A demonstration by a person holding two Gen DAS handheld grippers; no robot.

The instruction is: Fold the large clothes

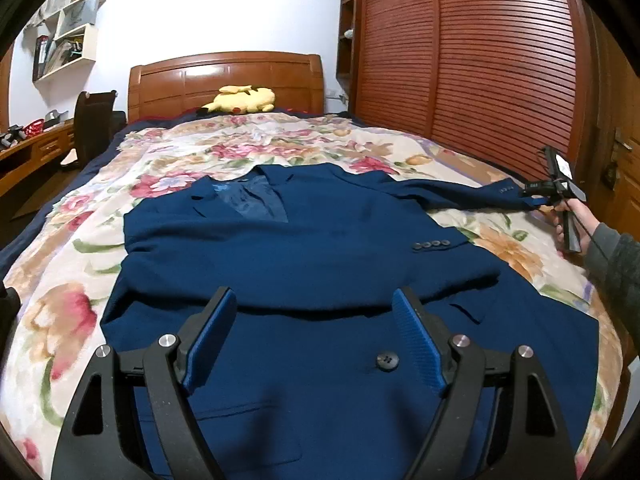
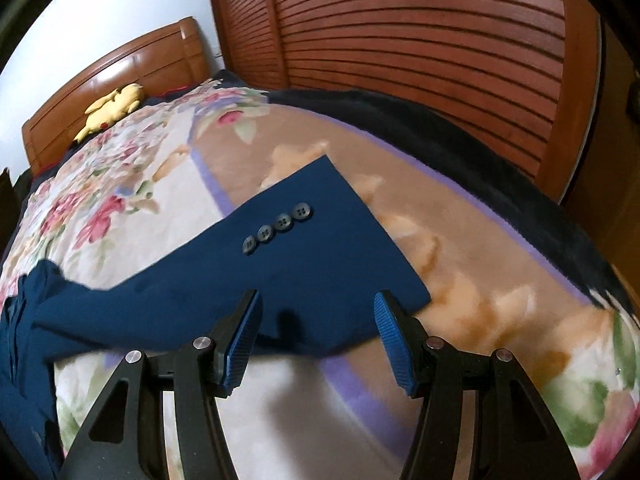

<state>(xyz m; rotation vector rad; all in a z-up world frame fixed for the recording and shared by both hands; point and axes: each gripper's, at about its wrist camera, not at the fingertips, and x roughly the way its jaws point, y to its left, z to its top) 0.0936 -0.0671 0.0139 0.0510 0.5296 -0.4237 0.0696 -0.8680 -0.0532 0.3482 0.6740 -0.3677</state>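
A navy suit jacket lies front-up across the middle of the floral bedspread, one sleeve stretched toward the frame's right — the left gripper hovers wide and empty above its hem, the right gripper parted, empty, over the cuff.

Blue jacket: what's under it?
The blue jacket lies flat on a floral blanket covering the bed. Its outstretched sleeve rests on the same blanket. Whatever lies beneath the jacket's body is covered.
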